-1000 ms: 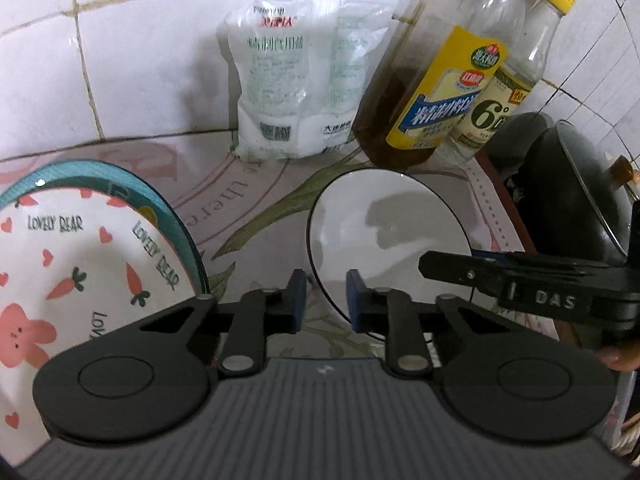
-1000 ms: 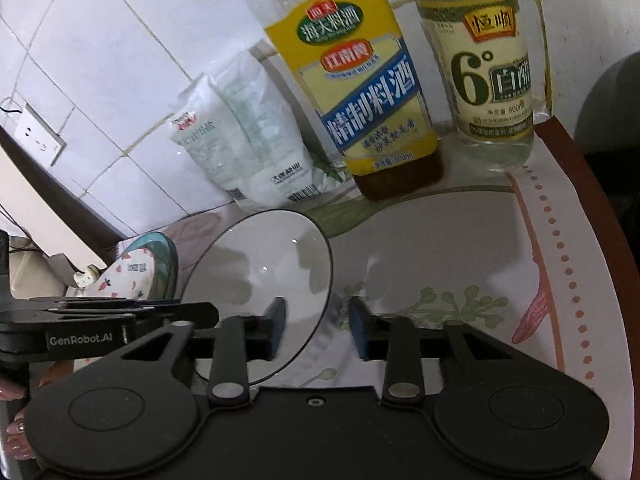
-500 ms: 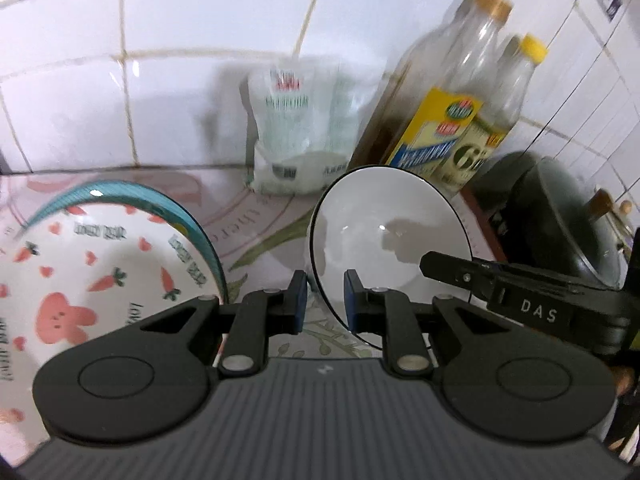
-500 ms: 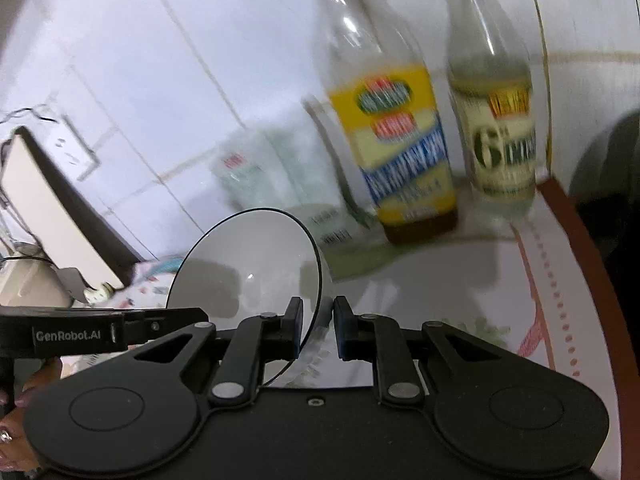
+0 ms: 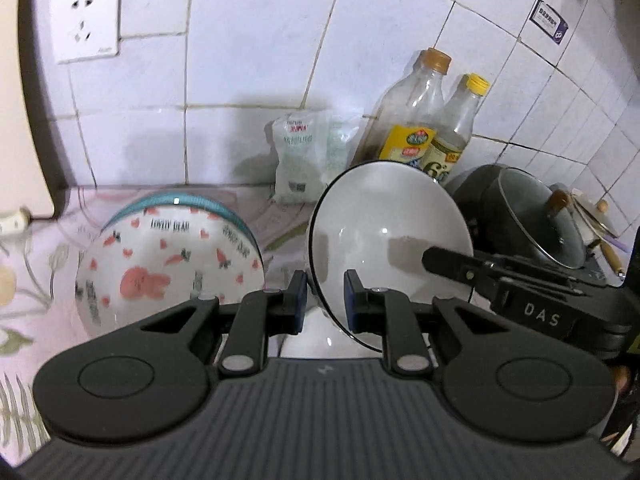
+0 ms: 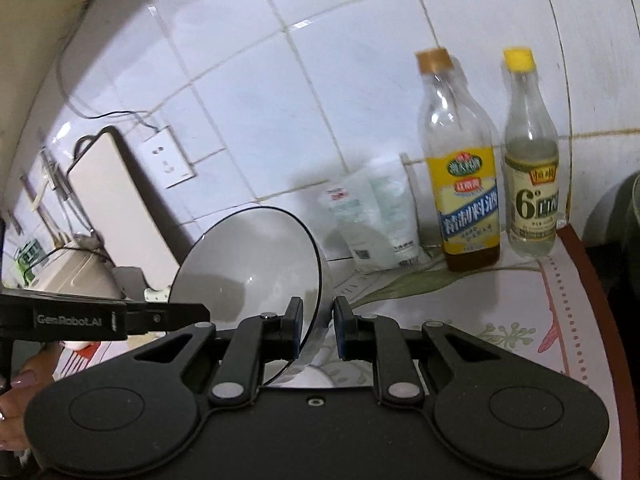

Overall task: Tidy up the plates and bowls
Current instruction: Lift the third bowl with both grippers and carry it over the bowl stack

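**White bowl held on edge by both grippers**

The left gripper (image 5: 325,300) and the right gripper (image 6: 316,328) each clamp the rim of a white bowl (image 5: 390,248) with a thin black edge, tilted up above the flowered counter (image 6: 500,292). To its left a bowl printed "LOVELY BEAR" (image 5: 168,268), with carrots and a pink rabbit, leans in a teal-rimmed dish. Far against the tiled wall stand a yellow-labelled bottle (image 6: 460,184), a bottle marked "6°" (image 6: 530,176) and a white bag (image 6: 374,220). The right gripper reads "DAS", the left "GenRobot.AI".
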`<state>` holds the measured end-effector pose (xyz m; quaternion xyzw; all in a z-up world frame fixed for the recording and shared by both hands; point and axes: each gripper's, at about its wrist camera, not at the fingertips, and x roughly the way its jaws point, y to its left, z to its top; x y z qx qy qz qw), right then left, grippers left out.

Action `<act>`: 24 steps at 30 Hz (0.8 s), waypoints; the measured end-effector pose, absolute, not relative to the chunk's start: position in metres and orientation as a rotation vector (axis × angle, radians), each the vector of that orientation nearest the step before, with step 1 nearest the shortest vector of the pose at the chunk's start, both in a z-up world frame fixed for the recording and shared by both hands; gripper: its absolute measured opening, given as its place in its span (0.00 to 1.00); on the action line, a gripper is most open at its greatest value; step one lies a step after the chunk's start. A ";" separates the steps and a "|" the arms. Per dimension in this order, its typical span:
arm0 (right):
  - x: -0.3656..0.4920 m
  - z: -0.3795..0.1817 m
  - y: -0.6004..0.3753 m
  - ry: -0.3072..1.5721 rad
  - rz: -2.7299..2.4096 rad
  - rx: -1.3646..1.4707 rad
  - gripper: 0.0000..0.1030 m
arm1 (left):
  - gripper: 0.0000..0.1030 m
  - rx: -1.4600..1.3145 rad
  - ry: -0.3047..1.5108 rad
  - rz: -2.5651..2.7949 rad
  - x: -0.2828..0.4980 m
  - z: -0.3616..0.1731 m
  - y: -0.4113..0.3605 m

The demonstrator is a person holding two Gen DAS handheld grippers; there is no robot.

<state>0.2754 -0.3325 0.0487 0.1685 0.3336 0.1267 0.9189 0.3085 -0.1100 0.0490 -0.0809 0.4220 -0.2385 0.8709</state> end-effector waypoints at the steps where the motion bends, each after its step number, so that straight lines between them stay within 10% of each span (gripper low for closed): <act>1: 0.272 0.052 -0.330 0.683 0.261 0.339 0.20 | 0.17 -0.177 0.887 -0.501 0.304 0.048 -0.107; 24: 0.240 0.020 -0.297 0.773 0.274 0.197 0.20 | 0.17 -0.255 1.001 -0.495 0.278 -0.004 -0.087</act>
